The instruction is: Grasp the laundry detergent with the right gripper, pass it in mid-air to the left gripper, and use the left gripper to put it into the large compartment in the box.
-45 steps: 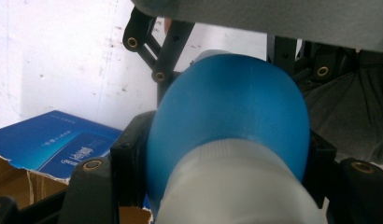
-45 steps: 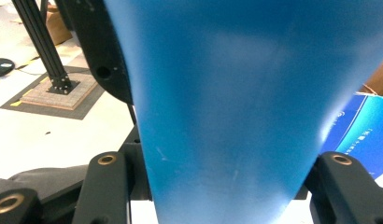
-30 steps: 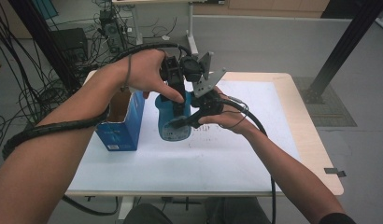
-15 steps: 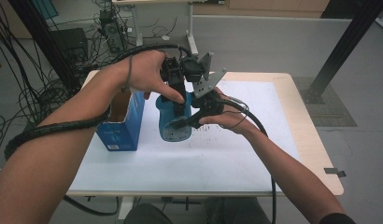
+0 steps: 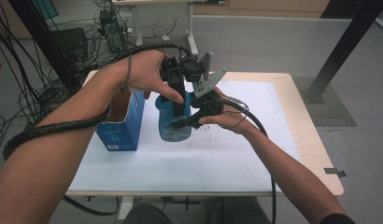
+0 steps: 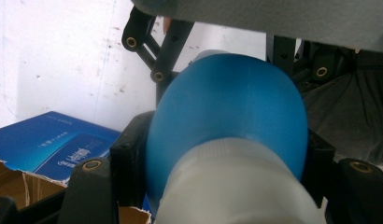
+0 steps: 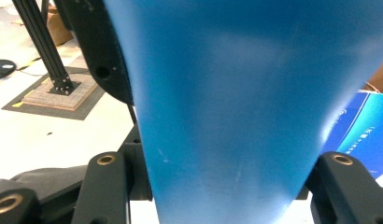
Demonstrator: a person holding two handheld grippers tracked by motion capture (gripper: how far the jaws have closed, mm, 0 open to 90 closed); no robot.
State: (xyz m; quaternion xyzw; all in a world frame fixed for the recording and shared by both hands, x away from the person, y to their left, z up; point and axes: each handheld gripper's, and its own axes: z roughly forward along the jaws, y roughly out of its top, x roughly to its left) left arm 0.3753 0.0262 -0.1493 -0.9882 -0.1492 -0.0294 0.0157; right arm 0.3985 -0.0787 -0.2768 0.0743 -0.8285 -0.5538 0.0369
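Above table (image 5: 255, 154): blue bottle (image 5: 173, 122), held up beside open blue box (image 5: 120, 122)
L gripper (image 5: 176, 95): clamped on bottle top
R gripper (image 5: 187, 122): clamped on bottle body

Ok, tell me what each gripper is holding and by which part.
Both hold the blue bottle. The left gripper is shut on its upper end, by the white cap; the right gripper is shut across its lower body.

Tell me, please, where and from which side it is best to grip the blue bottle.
Probably the blue bottle is best gripped across its narrower upper body, with one jaw on each flat side. The left gripper comes from above near the white cap; the right gripper clamps the body from the side.
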